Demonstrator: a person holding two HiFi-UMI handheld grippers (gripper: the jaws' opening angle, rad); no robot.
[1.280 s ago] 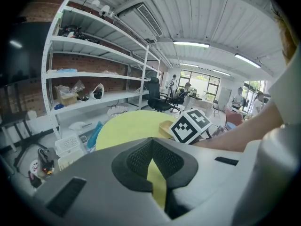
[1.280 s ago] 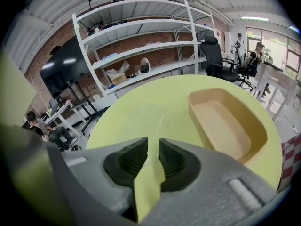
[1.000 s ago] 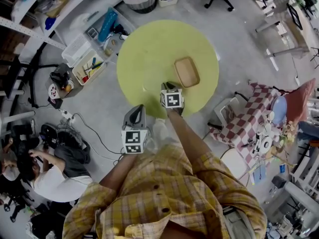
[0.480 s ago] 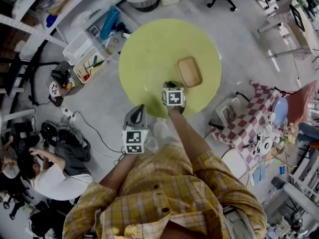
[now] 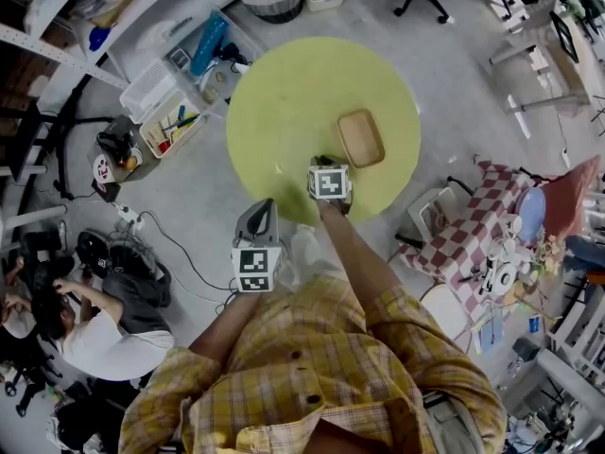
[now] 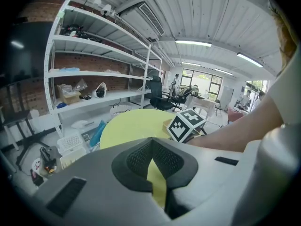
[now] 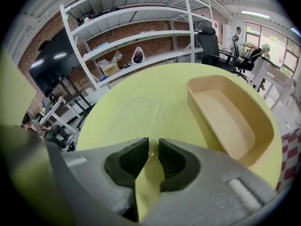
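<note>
A round yellow-green table (image 5: 284, 93) carries a tan tray (image 5: 360, 137) on its right half. My right gripper (image 5: 324, 161) hovers over the table's near edge, its jaws a narrow gap apart. In the right gripper view the gripper (image 7: 154, 142) points at a clear plastic tray (image 7: 138, 114) lying flat just ahead, with the tan tray (image 7: 230, 117) to the right. Whether the clear tray's near rim touches the pads is unclear. My left gripper (image 5: 259, 206) hangs over the floor short of the table, shut and empty (image 6: 151, 142).
White shelving (image 6: 94, 69) stands beyond the table, with plastic bins (image 5: 165, 112) on the floor beside it. A person (image 5: 76, 329) sits on the floor at the left. A chair with checkered cloth (image 5: 463, 225) and a white stool (image 5: 430, 211) stand at the right.
The right gripper has edged slightly forward, so the tan tray looks a little nearer. The left gripper has barely moved. Neither jaw gap has changed.
</note>
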